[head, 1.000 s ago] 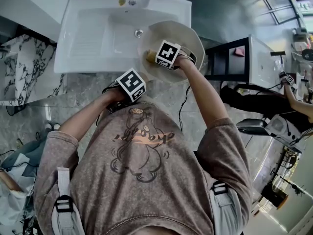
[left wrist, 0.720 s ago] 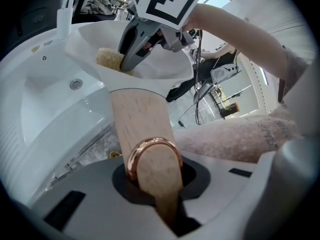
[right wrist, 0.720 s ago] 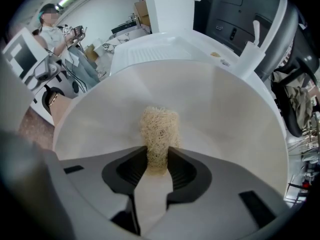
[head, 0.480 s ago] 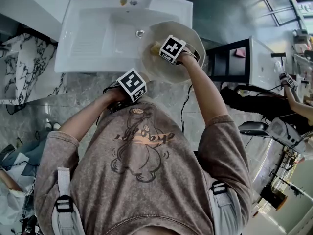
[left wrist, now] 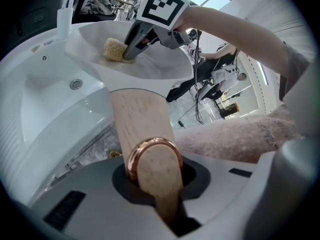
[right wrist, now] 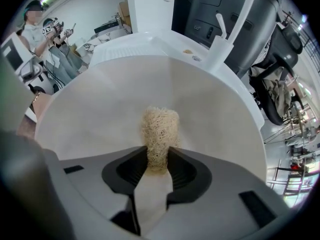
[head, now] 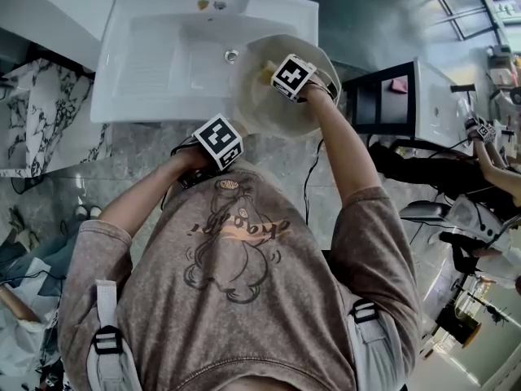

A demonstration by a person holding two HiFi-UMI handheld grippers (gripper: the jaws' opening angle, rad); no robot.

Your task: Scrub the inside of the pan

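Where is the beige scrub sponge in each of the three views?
Head view: the scrub sponge sits upper centre, inside the pan.
Left gripper view: upper left, at the right gripper's tips.
Right gripper view: centre, pinched between the jaws.
Shared landmark: the pale pan around it.

Right gripper (right wrist: 159,165) jaws clamped on tan scrub sponge (right wrist: 159,136); sponge tip presses cream pan (right wrist: 100,109) interior just ahead. White faucet (right wrist: 234,21) beyond the rim.
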